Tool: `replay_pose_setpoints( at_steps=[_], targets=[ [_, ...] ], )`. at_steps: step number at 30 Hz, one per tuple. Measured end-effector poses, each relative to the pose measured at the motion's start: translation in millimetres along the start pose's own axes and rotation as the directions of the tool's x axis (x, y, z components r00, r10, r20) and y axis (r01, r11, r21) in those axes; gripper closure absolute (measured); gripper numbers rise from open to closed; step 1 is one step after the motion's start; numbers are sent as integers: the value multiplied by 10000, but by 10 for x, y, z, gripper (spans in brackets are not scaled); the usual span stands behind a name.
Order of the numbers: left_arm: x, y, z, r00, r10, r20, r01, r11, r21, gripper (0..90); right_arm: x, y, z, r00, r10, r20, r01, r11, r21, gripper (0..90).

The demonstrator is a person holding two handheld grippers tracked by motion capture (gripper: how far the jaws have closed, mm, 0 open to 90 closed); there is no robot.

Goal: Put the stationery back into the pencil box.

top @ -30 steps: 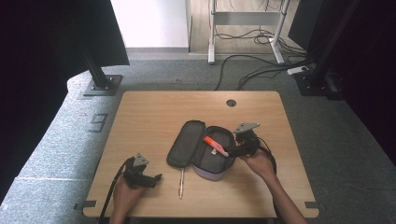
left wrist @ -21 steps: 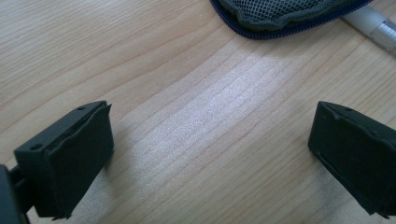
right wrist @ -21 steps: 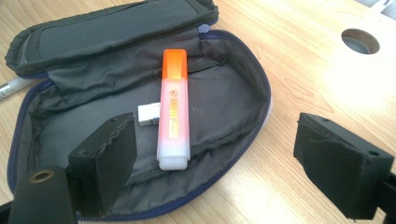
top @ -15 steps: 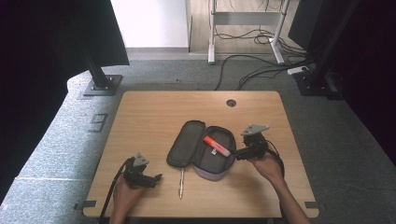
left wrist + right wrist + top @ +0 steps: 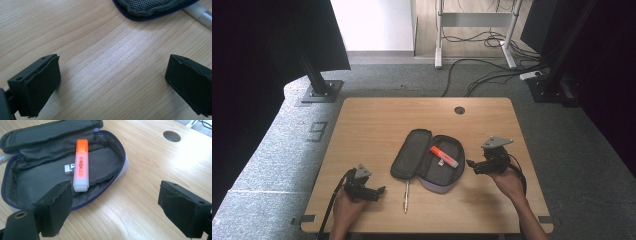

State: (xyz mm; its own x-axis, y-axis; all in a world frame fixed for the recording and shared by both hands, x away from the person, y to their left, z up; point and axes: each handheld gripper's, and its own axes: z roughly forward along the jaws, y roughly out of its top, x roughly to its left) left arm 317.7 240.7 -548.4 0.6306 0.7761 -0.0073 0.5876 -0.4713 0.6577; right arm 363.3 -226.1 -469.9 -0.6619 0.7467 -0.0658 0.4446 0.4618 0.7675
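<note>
An open grey pencil case (image 5: 409, 152) lies at the middle of the wooden table (image 5: 377, 120). Inside it rest an orange highlighter (image 5: 443, 156) (image 5: 81, 166) and a small silver object (image 5: 69, 168). A silver pen (image 5: 406, 196) (image 5: 200, 13) lies on the table just left of the case. My right gripper (image 5: 469, 164) (image 5: 125, 207) hovers just right of the case (image 5: 37, 177), open, with nothing between its jaws. My left gripper (image 5: 379, 192) (image 5: 112, 82) sits low over bare wood at the front left, open and empty, short of the case's edge (image 5: 150, 7).
A round cable hole (image 5: 459, 110) (image 5: 171, 135) is set in the table's far side. Beyond the table are cables (image 5: 492, 75) on the floor, a black stand base (image 5: 319, 91) at the far left and dark screens at both sides.
My right gripper has drawn back to the right, from over the case to the table beside it. The highlighter stays in the case. The left gripper has kept still.
</note>
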Motion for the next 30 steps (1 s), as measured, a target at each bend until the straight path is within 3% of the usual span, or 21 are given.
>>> replay_pose_setpoints(
  at_steps=[9, 13, 30],
  targets=[
    [0, 0, 0, 10000, -1, 0, 1, 10000, -1, 0, -58, -185, -86, 9994, 267, 206, -267, 9996, 2, 60],
    [-3, 0, 0, 10000, -20, -18, 20, 10000, 1, 0, -85, -309, -117, 9978, 613, 246, -614, 9981, 61, 25],
    [-17, 4, 5, 10000, 14, -10, -14, 10000, -17, 0, -186, -806, -53, 9875, 1369, 779, -1410, 9887, 504, 0]
  ],
)
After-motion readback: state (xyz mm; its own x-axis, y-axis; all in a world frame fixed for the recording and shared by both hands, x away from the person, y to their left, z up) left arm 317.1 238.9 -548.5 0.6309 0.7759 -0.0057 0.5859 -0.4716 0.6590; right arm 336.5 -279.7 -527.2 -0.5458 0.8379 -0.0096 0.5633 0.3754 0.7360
